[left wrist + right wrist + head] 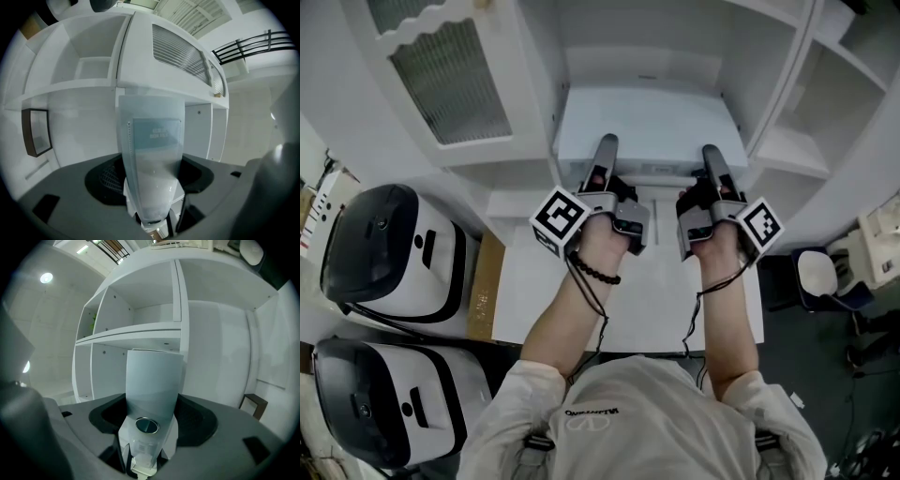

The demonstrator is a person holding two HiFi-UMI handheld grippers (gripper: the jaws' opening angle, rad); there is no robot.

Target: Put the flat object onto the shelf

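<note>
Two grippers reach out side by side over the white table [628, 300]. I see the left gripper [605, 150] and the right gripper [712, 159] both pointing at the white shelf unit [787, 150]. Their tips are at the near edge of the flat white board [647, 127]. The board lies flat in the middle bay of the shelf unit. I cannot tell if the tips touch it.

In the left gripper view, the left gripper [150, 140] has its jaws pressed together with nothing between them. Past them I see open shelf bays, a cupboard door with ribbed glass [180, 51], and a dark frame [36, 132] off to the side.

In the right gripper view, the right gripper [152, 380] has its jaws pressed together too, with nothing in them. More white shelf bays stand behind them.

From the head view, two white and black machines [384, 248] sit to the left of the table, one nearer to me than the other. A brown cardboard piece [487, 286] stands between them and the table. A chair [825, 277] is on the right.
</note>
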